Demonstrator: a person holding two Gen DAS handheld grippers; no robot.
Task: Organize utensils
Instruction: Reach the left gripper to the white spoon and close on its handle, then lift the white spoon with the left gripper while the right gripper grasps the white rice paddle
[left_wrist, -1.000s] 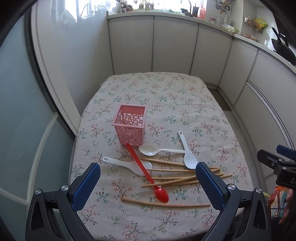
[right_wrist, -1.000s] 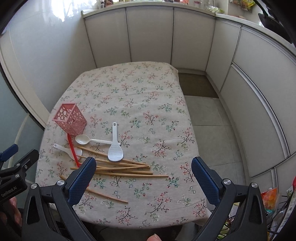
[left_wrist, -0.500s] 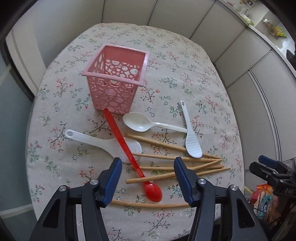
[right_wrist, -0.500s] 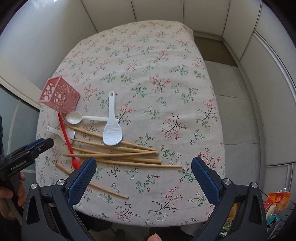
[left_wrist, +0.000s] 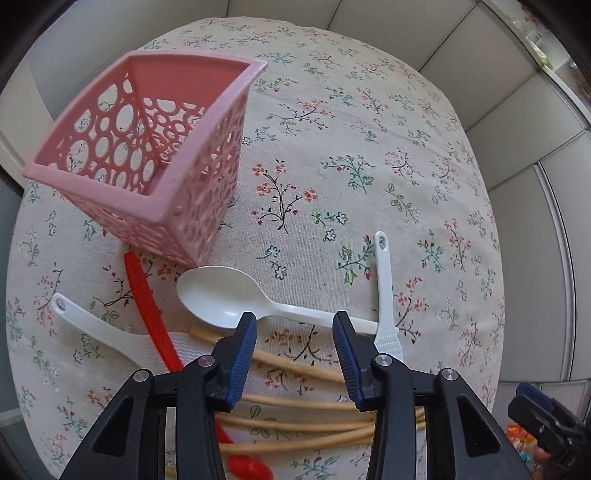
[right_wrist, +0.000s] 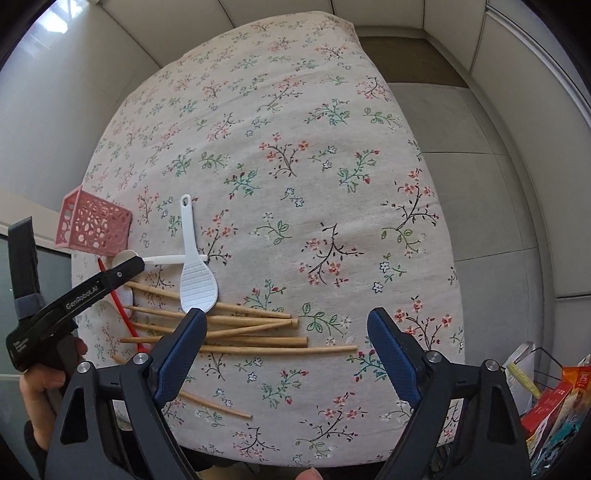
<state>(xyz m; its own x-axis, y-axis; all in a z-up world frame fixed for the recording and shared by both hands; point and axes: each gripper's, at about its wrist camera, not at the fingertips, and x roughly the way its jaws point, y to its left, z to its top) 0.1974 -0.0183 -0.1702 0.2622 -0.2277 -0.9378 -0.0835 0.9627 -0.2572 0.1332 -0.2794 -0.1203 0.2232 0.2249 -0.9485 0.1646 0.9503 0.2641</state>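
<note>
The left claw (left_wrist: 293, 323), spread open, hovers over a white spoon (left_wrist: 236, 299) lying beside the pink basket (left_wrist: 147, 147) on the tabletop (left_wrist: 369, 147). Light, stiff, likely slippery plastic; its thin handle suits gripping. Right claw (right_wrist: 284, 326) spread, empty.

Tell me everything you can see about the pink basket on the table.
The pink basket looks like plastic: square, open on top, tapering downward, walls pierced with round holes of mixed sizes, with a solid rim. Nothing shows inside. It stands upright on the flowered cloth at the table's left edge. The red spoon handle ends at its base; touching cannot be told. The white spoon bowl lies just beside it.
</note>
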